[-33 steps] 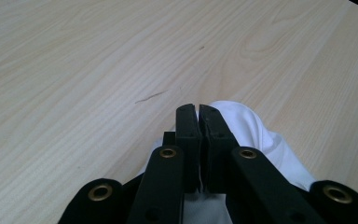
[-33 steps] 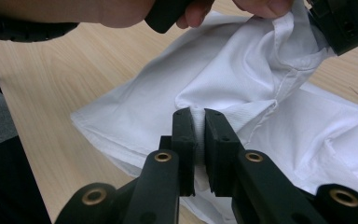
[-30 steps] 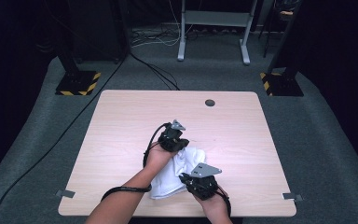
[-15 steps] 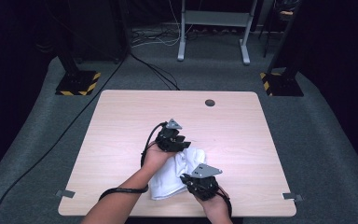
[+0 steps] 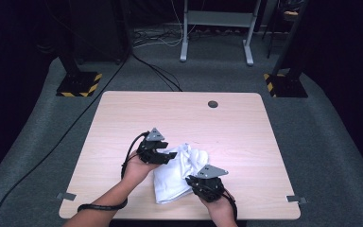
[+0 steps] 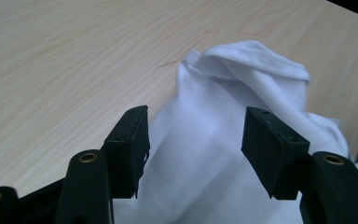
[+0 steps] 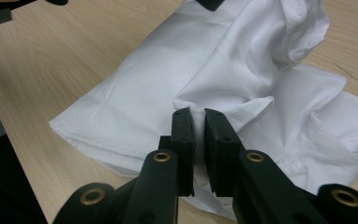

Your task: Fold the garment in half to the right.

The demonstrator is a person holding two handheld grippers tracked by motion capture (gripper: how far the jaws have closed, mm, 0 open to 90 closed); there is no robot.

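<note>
In the right gripper view the right gripper (image 7: 196,122) has its two black jaws drawn almost together, pinching a raised fold of the white garment (image 7: 205,70) between the pads, with only the thin ridge of cloth filling the narrow slit between them. The fold stands up from the cloth just where a ribbed edge runs off to one side. In the left gripper view the left gripper (image 6: 193,128) has its jaws spread wide, a broad gap between the fingers (image 6: 133,140), and the white cloth lies under and between them; whether the pads touch the fabric cannot be told, but nothing is clamped. Beyond those open jaws the garment (image 6: 242,88) rises in a rumpled hump with a hemmed edge folded over at its far end. From the high view the garment (image 5: 175,172) lies loosely folded on the near middle of the wooden table (image 5: 179,118), with the left gripper (image 5: 169,155) at its left upper edge and the right gripper (image 5: 194,180) at its near right edge, each held in a hand coming in from the bottom. A small dark round hole (image 5: 212,103) sits near the table's far edge, well apart from the cloth.
</note>
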